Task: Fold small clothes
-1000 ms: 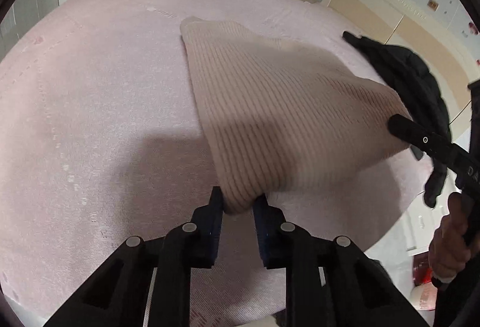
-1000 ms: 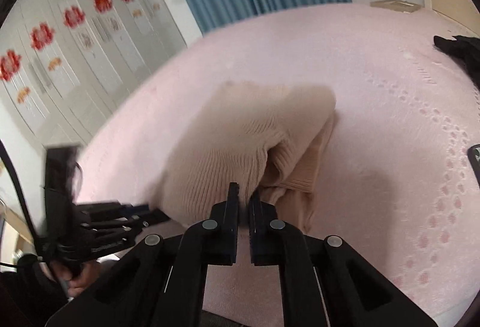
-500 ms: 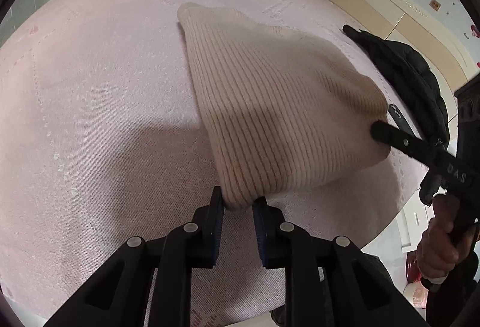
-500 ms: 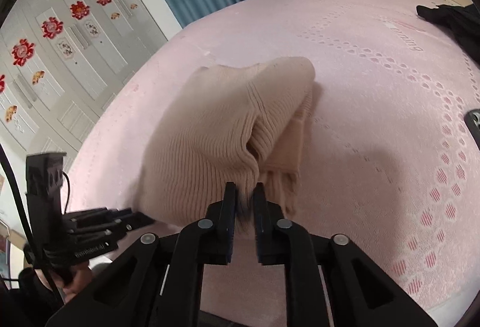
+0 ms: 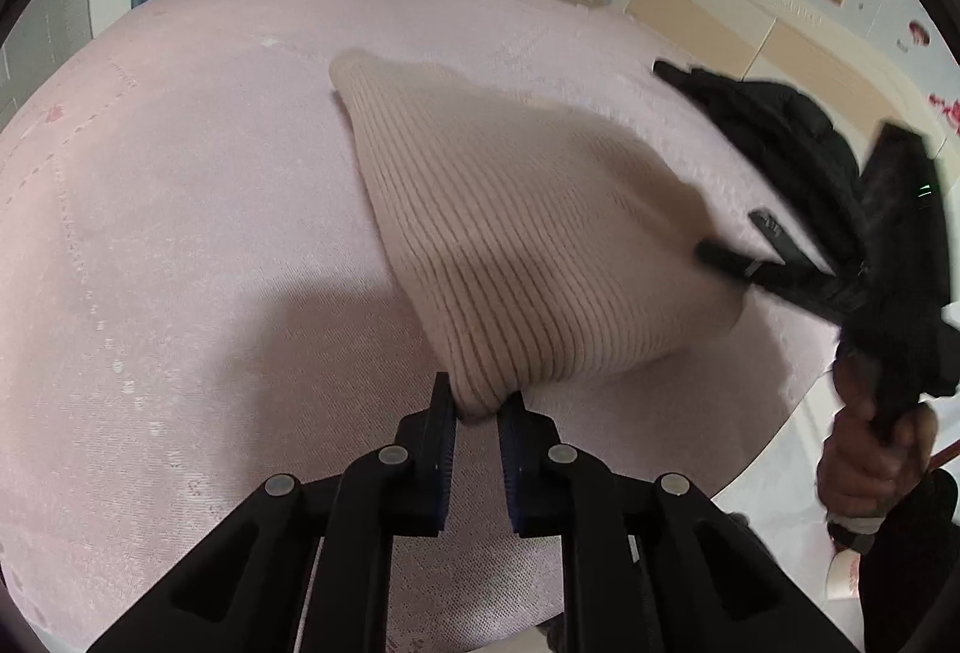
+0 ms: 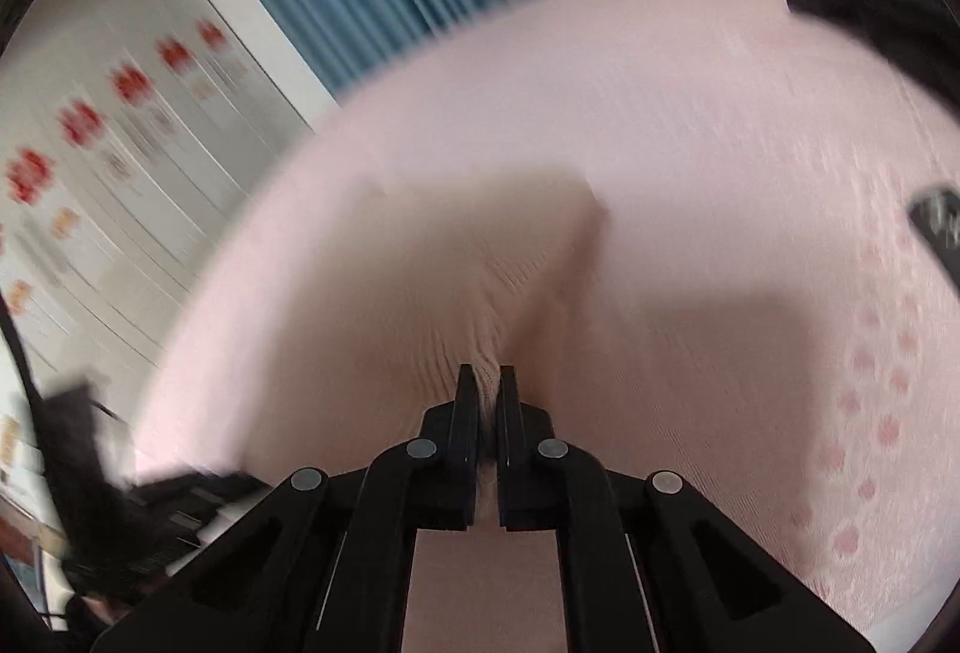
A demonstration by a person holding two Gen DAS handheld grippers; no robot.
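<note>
A pink bed [image 5: 180,245] fills both views, and everything sits relative to it: the beige ribbed sweater [image 5: 516,245] lies near its middle, with its near edge lifted off the cover, and a black jacket [image 5: 780,137] lies at the bed's far right side. The left gripper [image 5: 477,413] has its jaws narrowed on the sweater's near corner; the right gripper [image 6: 487,383] pinches another bunched corner between almost closed jaws. The right wrist view is blurred, so finer creases cannot be read. The fold looks part done: the cloth appears doubled but is not yet laid flat, and smoothing and release remain.
</note>
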